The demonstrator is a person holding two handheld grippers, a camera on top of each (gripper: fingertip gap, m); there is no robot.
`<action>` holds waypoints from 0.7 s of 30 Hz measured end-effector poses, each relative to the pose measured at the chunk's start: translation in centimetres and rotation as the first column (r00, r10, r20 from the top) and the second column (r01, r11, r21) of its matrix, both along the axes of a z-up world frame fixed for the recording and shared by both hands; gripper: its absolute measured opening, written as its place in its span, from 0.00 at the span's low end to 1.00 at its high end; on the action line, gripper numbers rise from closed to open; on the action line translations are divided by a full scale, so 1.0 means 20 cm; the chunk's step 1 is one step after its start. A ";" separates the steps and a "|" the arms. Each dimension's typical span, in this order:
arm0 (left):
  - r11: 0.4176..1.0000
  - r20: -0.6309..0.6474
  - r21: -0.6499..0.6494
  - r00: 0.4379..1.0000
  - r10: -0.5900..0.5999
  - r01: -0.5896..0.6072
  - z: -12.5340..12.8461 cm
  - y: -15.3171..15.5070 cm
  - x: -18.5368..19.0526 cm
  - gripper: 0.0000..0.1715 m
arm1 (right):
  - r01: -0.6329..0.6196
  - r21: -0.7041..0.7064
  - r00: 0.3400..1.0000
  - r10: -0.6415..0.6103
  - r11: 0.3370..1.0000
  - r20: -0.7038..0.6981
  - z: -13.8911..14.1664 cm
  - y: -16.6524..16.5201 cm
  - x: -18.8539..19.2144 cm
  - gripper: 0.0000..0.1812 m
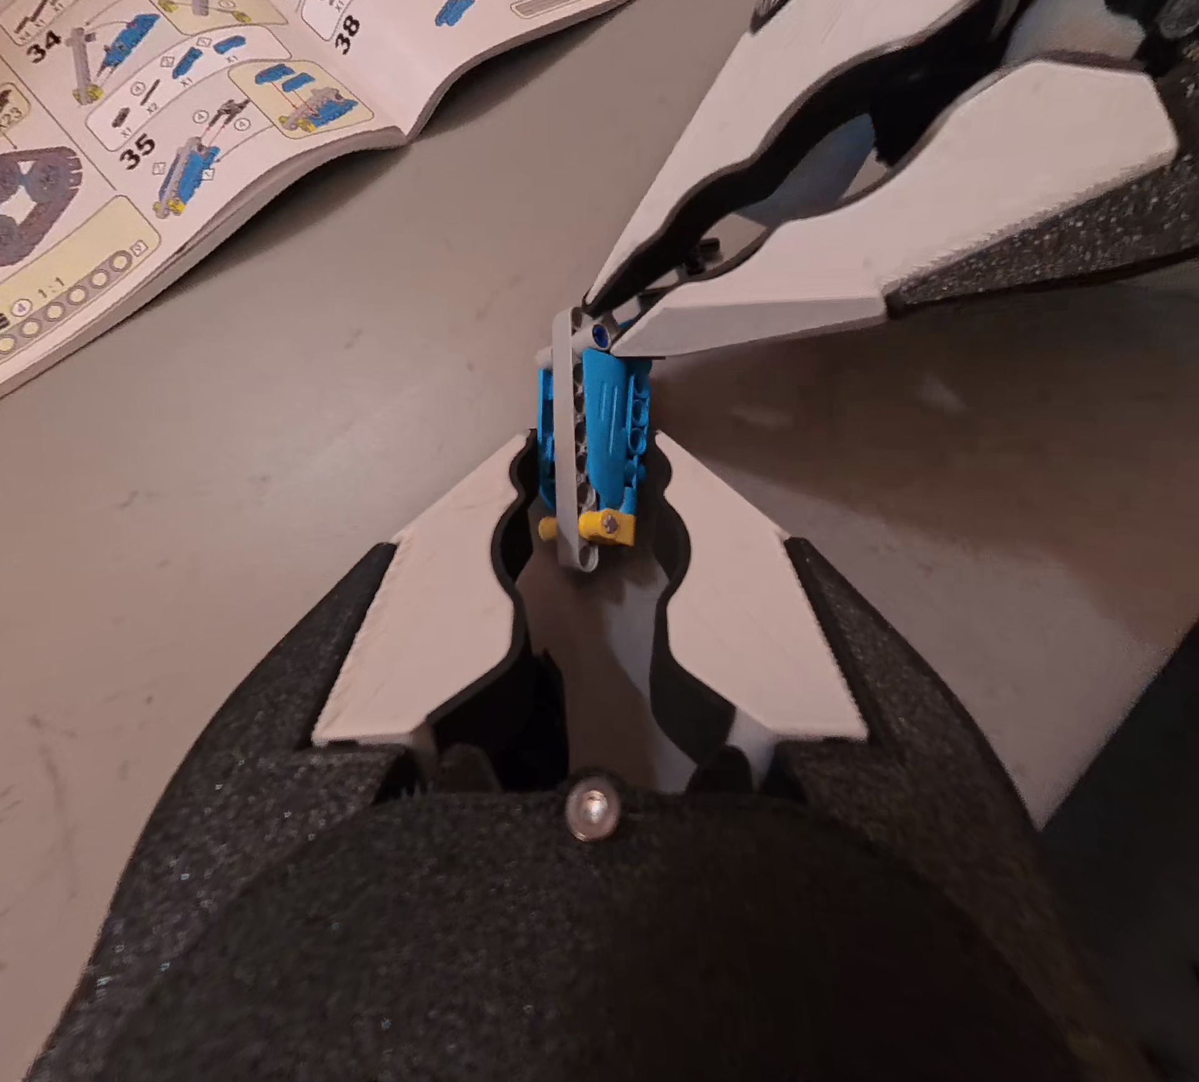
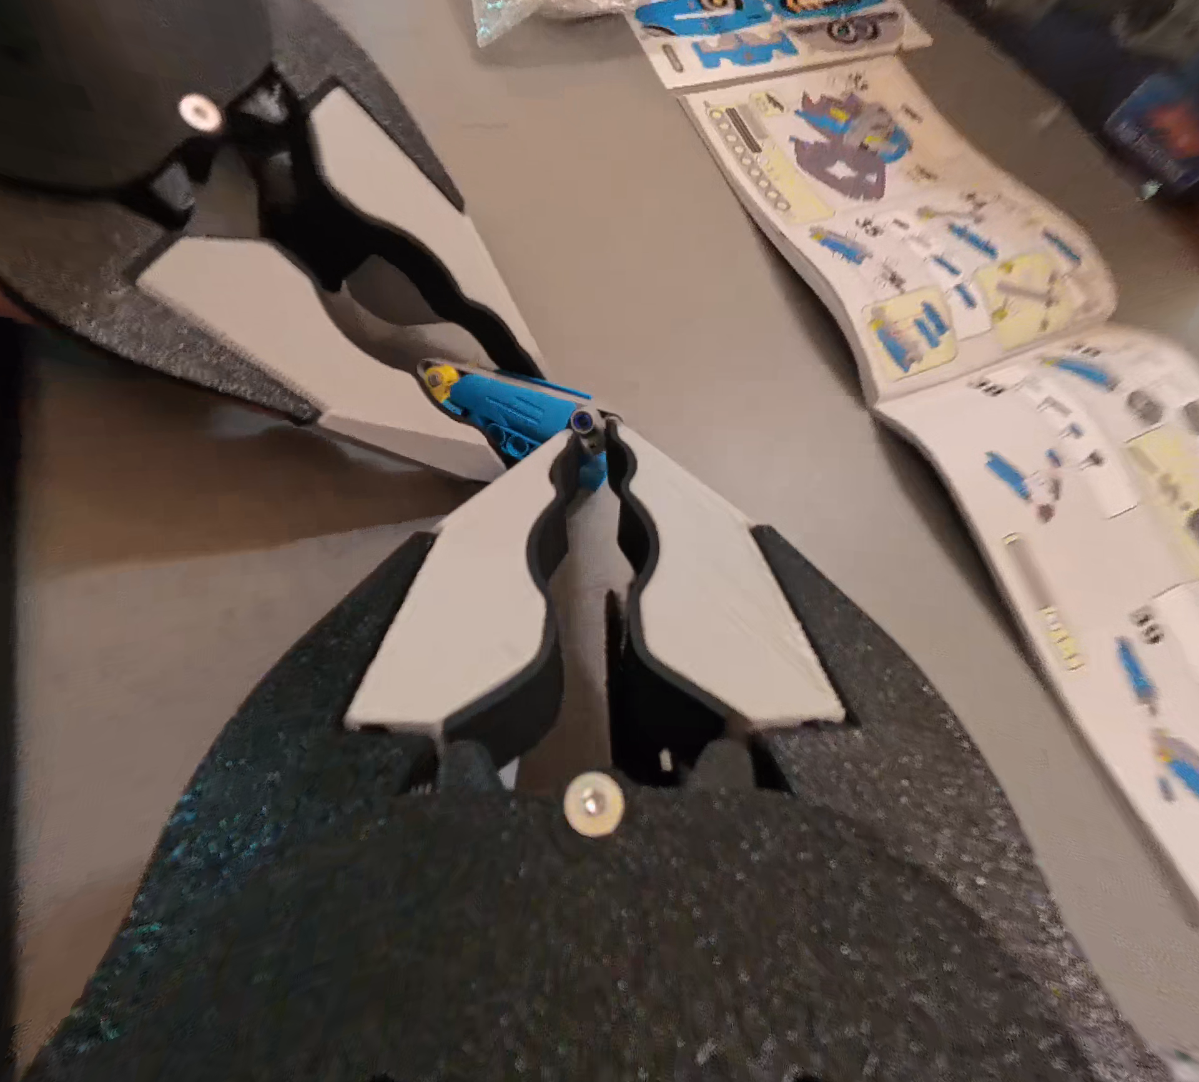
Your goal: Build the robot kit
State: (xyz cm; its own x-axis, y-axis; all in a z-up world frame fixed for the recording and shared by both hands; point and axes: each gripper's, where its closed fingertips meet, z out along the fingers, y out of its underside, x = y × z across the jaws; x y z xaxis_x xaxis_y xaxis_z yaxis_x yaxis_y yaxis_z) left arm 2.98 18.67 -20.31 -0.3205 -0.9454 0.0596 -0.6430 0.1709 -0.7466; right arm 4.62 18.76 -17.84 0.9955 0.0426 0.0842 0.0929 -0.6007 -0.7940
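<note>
Gripping the blue brick assembly (image 1: pixel 600 454) in my left tool (image 1: pixel 593 447) while my right tool (image 2: pixel 593 434) pinches its end, I risk twisting its grey beam (image 1: pixel 571 454) loose above the surface (image 1: pixel 324 467).

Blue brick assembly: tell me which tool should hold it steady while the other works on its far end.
Left, probably. The left tool is shut around the blue brick assembly along its body, near the yellow connector. The right tool only pinches the far tip by the dark blue pin, so it suits fine work.
</note>
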 end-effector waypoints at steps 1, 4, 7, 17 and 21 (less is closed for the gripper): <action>1.000 0.000 -0.002 1.000 0.004 -0.004 0.00 0.00 0.00 0.18 | 0.020 -0.014 0.999 -0.020 1.000 -0.031 -0.01 0.00 0.00 0.04; 0.999 -0.004 -0.034 1.000 0.005 -0.006 0.01 0.00 0.00 0.18 | 0.048 -0.042 0.995 -0.052 0.998 -0.085 -0.03 0.00 0.01 0.04; 0.989 -0.008 -0.147 1.000 0.000 -0.001 0.03 -0.01 0.00 0.20 | 0.029 -0.049 0.999 -0.030 0.998 -0.034 -0.03 0.00 0.01 0.04; 0.948 -0.085 -0.314 0.996 0.022 -0.048 0.03 0.00 0.00 0.17 | -0.100 0.009 0.959 0.094 0.995 0.268 0.00 0.03 -0.03 0.04; 0.985 -0.051 -0.159 0.997 0.053 -0.061 0.00 0.02 0.01 0.16 | -0.024 -0.023 0.995 0.026 0.999 0.099 -0.04 0.02 -0.02 0.04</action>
